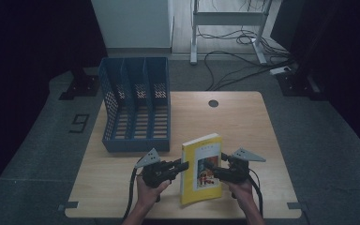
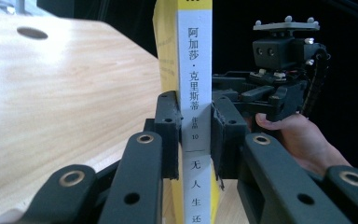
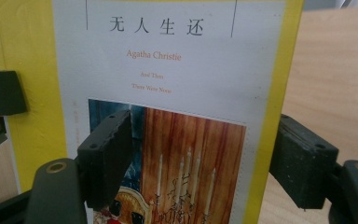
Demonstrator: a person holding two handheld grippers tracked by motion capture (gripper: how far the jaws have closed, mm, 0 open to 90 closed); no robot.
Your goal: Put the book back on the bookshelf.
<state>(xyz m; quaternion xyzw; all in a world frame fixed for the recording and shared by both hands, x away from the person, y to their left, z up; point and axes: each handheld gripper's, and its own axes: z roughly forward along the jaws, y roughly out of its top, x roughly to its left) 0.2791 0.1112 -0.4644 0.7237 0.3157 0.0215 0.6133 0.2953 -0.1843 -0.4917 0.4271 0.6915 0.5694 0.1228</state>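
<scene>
a: left gripper (image 1: 183, 166) — how posed?
b: held level over the near edge of the table (image 1: 243, 122), pointing sideways to the right. jaws clamped together on the white spine of the yellow book (image 1: 201, 168), one pad on each cover. left hand (image 1: 146, 187) under the body, forearm coming in from the bottom edge.

a: and the book?
b: standing upright, slightly tilted, between the two grippers, front cover facing the near side. apart from the blue file rack (image 1: 136, 103), which stands further back to the left.

a: right gripper (image 1: 213, 169)?
b: pointing left toward the cover. jaws apart, one pad in front of the cover picture, the other past the book's yellow edge; not pressing. right hand (image 1: 241, 187) behind it, fingers (image 2: 265, 120) curled around the body.
</scene>
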